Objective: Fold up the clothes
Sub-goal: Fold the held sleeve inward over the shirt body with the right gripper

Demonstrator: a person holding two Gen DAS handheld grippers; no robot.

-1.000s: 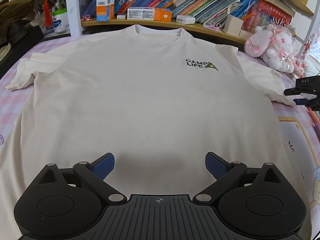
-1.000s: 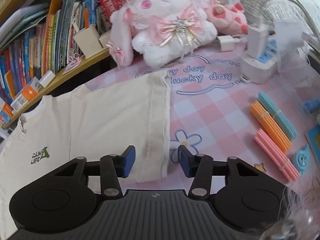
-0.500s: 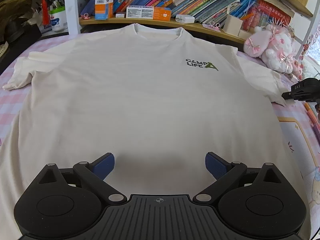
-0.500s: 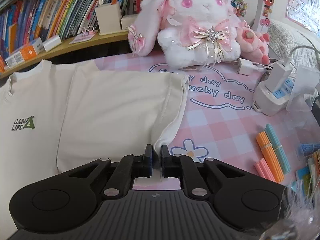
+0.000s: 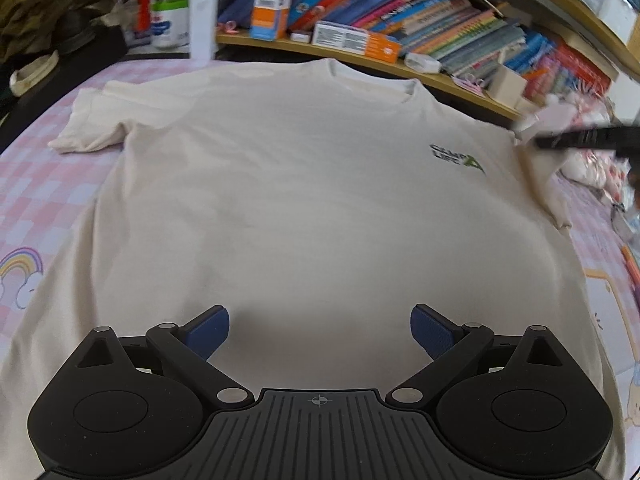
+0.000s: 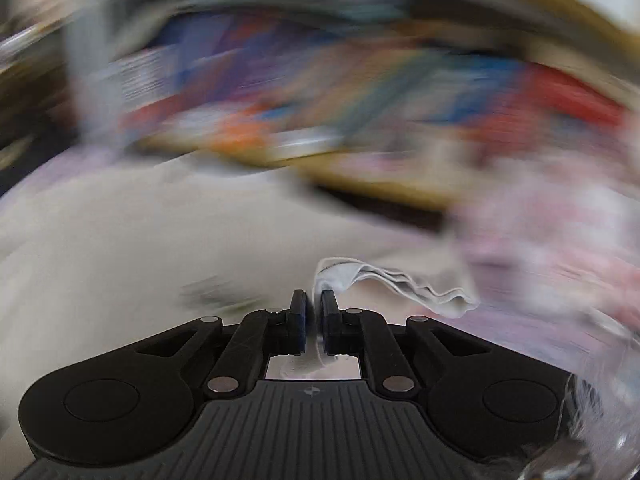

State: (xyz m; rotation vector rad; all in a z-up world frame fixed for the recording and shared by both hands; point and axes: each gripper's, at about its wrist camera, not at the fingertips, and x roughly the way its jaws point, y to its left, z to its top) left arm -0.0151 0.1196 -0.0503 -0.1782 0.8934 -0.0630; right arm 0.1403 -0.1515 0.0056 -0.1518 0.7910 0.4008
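Lying face-up across the pink checked counter (image 5: pixel 36 184), the cream T-shirt (image 5: pixel 304 208) has its collar toward twelve o'clock, under the bookshelf (image 5: pixel 400 36), and its hem toward six. At about nine o'clock in the left wrist view the far sleeve (image 5: pixel 92 128) rests flat and loosely rumpled, untouched. Low in that view the left gripper (image 5: pixel 319 330) hovers over the hem with its fingers spread wide and nothing between them. Farther right, past the green chest logo (image 5: pixel 458 158), the other sleeve (image 6: pixel 400 284) is off the counter at about two o'clock, pinched in the right gripper (image 6: pixel 313 312), whose fingers are closed on a bunched bit of the cuff.

The right wrist view is heavily smeared, so how much cloth sits between the pads is hard to tell; it looks like only a thin edge. That is the main risk: a shallow pinch carried quickly could let the cuff slip free mid-swing, dropping the sleeve in a crumple. With nothing pinning the body, the pull may also drag the shirt sideways and skew the fold line. A plush toy (image 5: pixel 588 160) near three o'clock could snag a trailing edge.
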